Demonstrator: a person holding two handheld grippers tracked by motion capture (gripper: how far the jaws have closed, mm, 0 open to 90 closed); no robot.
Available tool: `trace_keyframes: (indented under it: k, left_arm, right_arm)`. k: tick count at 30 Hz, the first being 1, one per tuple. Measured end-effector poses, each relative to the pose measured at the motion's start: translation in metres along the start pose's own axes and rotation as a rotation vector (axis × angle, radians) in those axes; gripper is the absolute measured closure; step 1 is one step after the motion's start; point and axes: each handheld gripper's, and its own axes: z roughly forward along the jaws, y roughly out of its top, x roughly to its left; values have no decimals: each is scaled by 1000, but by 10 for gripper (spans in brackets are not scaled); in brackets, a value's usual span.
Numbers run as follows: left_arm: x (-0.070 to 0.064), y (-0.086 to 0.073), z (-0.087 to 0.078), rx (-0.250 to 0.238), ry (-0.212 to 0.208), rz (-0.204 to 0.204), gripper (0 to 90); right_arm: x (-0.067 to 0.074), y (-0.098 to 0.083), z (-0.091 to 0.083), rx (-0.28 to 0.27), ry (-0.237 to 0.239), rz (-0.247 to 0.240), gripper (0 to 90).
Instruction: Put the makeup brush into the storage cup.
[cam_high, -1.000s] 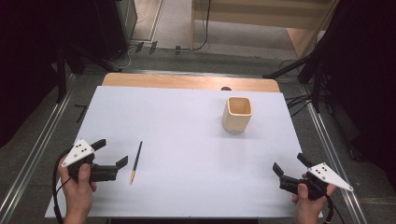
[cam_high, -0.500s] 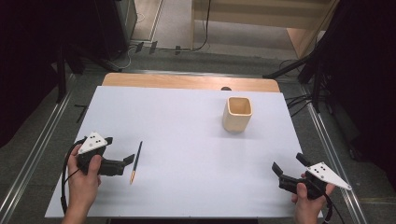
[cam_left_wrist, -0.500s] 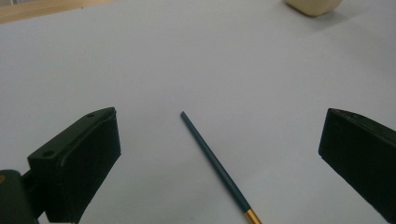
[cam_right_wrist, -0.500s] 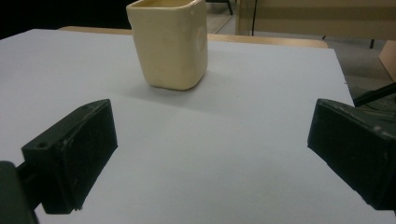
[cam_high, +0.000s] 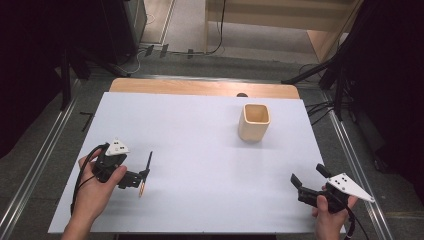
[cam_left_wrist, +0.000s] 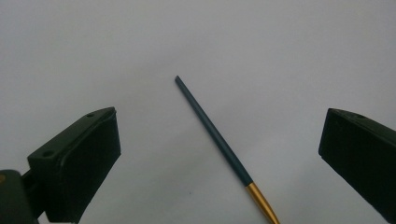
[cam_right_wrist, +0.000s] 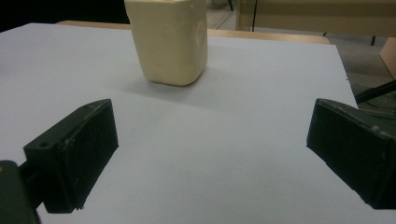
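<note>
Left tool (cam_high: 140, 178) jaws spread, straddling pencil (cam_left_wrist: 219, 143) on table (cam_high: 200, 150).

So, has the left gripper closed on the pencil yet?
No, in the left gripper view the pencil lies on the table between wide-open jaws of the left gripper, touching neither.

1. A lab or test room set up for recording, not a home: the table (cam_high: 200, 125) is covered with a plain white sheet.
2. Beyond the table, cables (cam_high: 150, 50) trail across a grey carpeted floor.
3. Metal rails (cam_high: 30, 165) run along both sides of the table.
4. Dark stands (cam_high: 65, 75) rise near the table's far corners.
</note>
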Motion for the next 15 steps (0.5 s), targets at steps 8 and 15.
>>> trace_keyframes:
  k: [8, 15]
  left_arm:
    - [-4, 2, 12, 87, 17, -63, 100]
    - [-11, 4, 20, 182, 27, -66, 216]
  right_arm:
    - [-1, 0, 1, 8, -5, -6, 25]
    - [-2, -1, 0, 12, -13, 0, 25]
